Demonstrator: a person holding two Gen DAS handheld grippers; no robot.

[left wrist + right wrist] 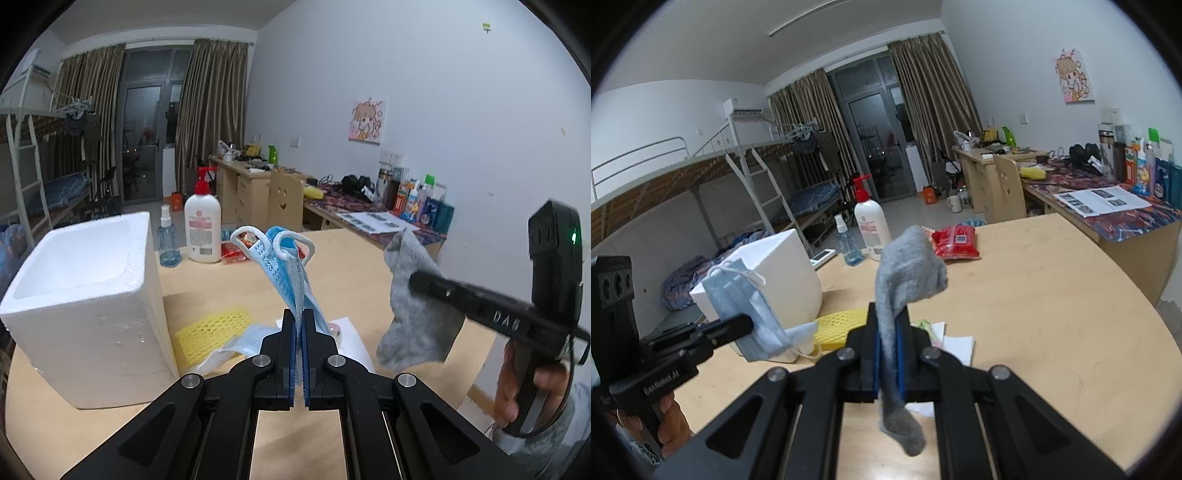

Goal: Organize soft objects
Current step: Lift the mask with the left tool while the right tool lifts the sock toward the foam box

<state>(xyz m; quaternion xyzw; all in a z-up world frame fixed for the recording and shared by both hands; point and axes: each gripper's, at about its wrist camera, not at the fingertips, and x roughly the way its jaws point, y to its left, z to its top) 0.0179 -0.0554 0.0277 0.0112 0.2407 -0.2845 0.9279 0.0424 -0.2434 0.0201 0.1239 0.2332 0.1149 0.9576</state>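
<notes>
The white foam box (pixel 79 295) stands open-topped just left of the left gripper (pixel 298 321), whose fingers pinch limp blue face masks (pixel 286 266) by their lower edge. The right gripper (pixel 888 332) clamps a floppy, light grey sock (pixel 908 273) at mid-length, both ends drooping.

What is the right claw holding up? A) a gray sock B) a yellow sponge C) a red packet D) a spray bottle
A: the right claw is shut on the gray sock, which droops over both ends of its fingers, off the table.
</notes>
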